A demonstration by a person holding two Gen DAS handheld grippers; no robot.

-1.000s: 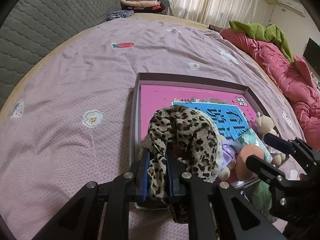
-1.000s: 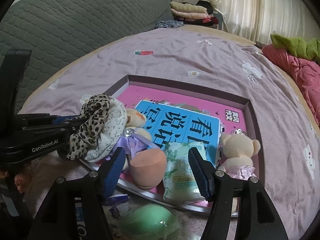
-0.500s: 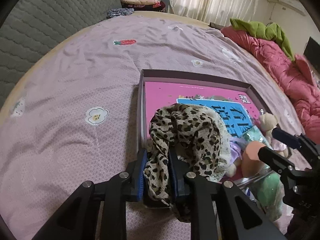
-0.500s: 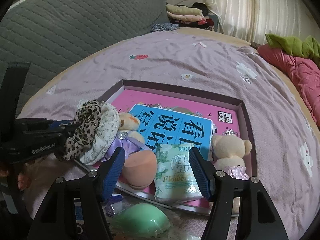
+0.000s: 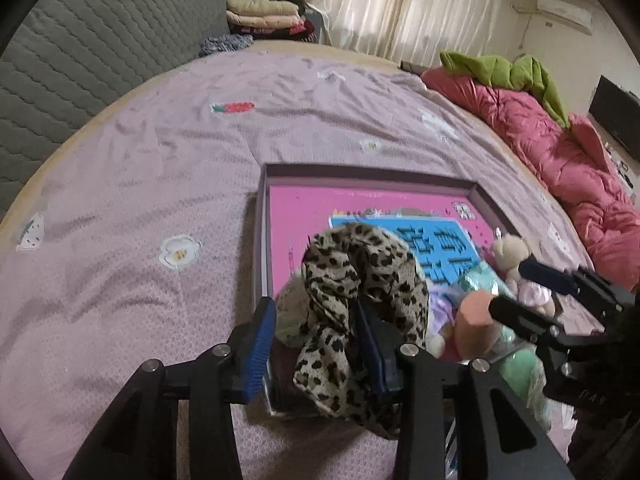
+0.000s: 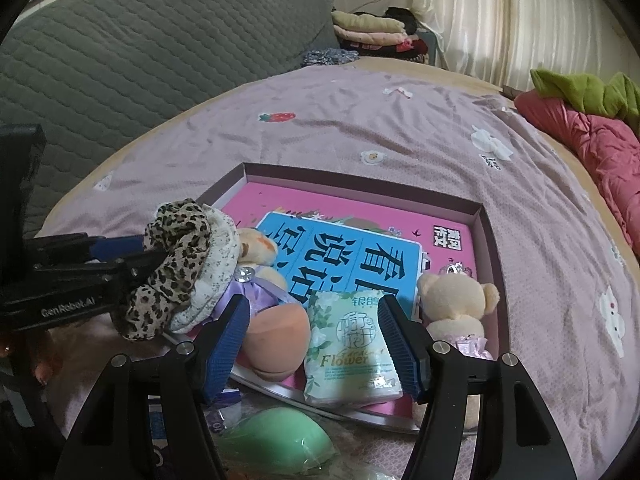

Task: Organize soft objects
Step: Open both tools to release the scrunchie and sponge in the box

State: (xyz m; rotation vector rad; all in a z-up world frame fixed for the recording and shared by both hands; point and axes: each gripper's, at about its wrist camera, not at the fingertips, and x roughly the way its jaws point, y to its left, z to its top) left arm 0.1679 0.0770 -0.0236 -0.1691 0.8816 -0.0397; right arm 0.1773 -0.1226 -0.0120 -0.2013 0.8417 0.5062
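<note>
A shallow box [image 5: 262, 216] with a pink and blue bottom lies on the bed. A leopard-print scrunchie [image 5: 360, 280] rests on a white lace one at the box's near left corner, also seen in the right wrist view [image 6: 176, 264]. My left gripper [image 5: 316, 332] is open around the leopard scrunchie, jaws spread. My right gripper [image 6: 312, 340] is open and empty above an orange sponge [image 6: 276, 340] and a tissue pack [image 6: 348, 344]. A bear in lilac [image 6: 252, 264] and a bear in pink [image 6: 456, 304] sit in the box.
A green sponge [image 6: 280, 444] in a wrapper lies outside the box's near edge. The box rim [image 6: 486, 240] stands low. A pink quilt [image 5: 560, 152] runs along the right. A grey headboard [image 6: 120, 60] and folded clothes [image 6: 372, 28] are at the back.
My left gripper's jaws have opened off the leopard scrunchie, which now sits loose between them. The right gripper has pulled back slightly and stays open.
</note>
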